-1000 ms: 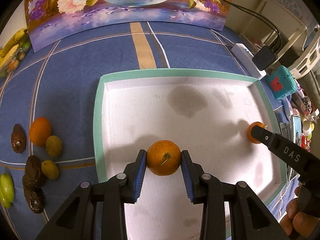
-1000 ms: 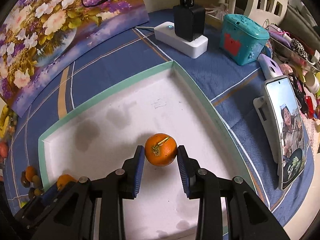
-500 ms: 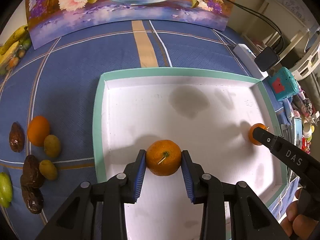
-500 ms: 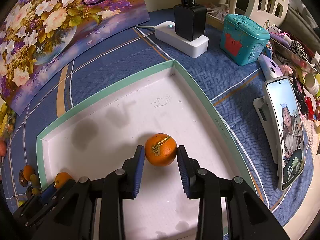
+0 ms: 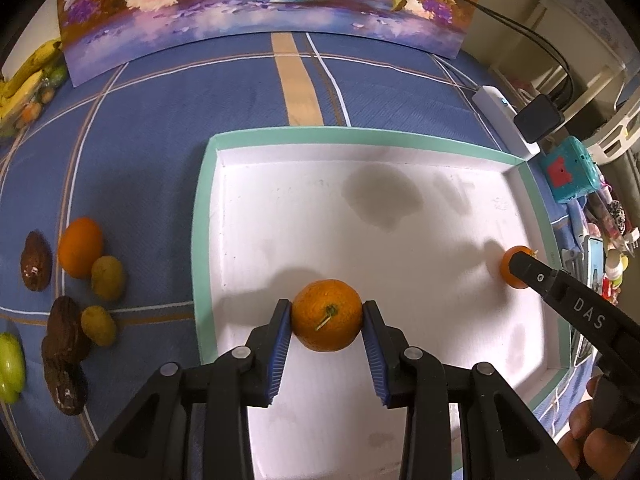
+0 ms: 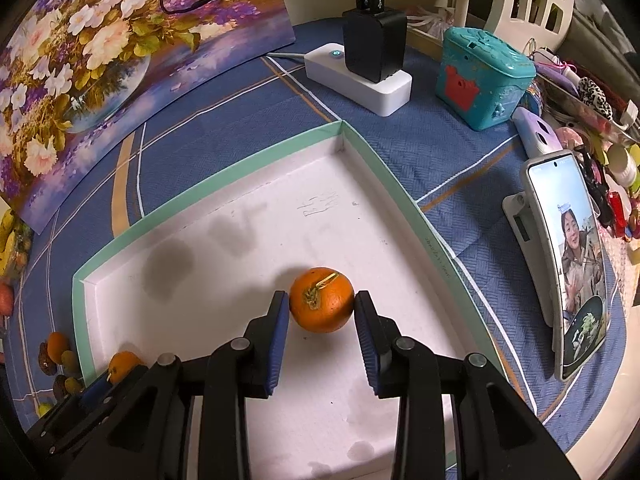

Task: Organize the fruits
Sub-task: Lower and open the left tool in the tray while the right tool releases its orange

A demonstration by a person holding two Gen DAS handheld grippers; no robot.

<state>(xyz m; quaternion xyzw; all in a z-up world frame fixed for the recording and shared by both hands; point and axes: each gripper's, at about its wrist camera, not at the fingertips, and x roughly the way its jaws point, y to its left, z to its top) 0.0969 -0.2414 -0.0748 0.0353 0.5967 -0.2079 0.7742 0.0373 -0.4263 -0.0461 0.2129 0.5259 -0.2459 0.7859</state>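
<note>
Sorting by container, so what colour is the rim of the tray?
Mint green, around a white inside; the tray shows best in the left wrist view.

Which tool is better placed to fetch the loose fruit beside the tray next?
The left tool: the loose fruit lies just beyond the tray's left rim, on its side. The right tool works at the opposite rim.

Three oranges are showing in the left wrist view: one (image 5: 327, 315) between the near fingers, one (image 5: 509, 267) at the tray's right side, one (image 5: 79, 246) on the cloth. Two yellow-green fruits (image 5: 107, 277) (image 5: 98, 325) are lying beside three brown dates (image 5: 37, 261) (image 5: 64, 333) (image 5: 65, 387). One white tray (image 5: 205, 216) is sitting there.
</note>
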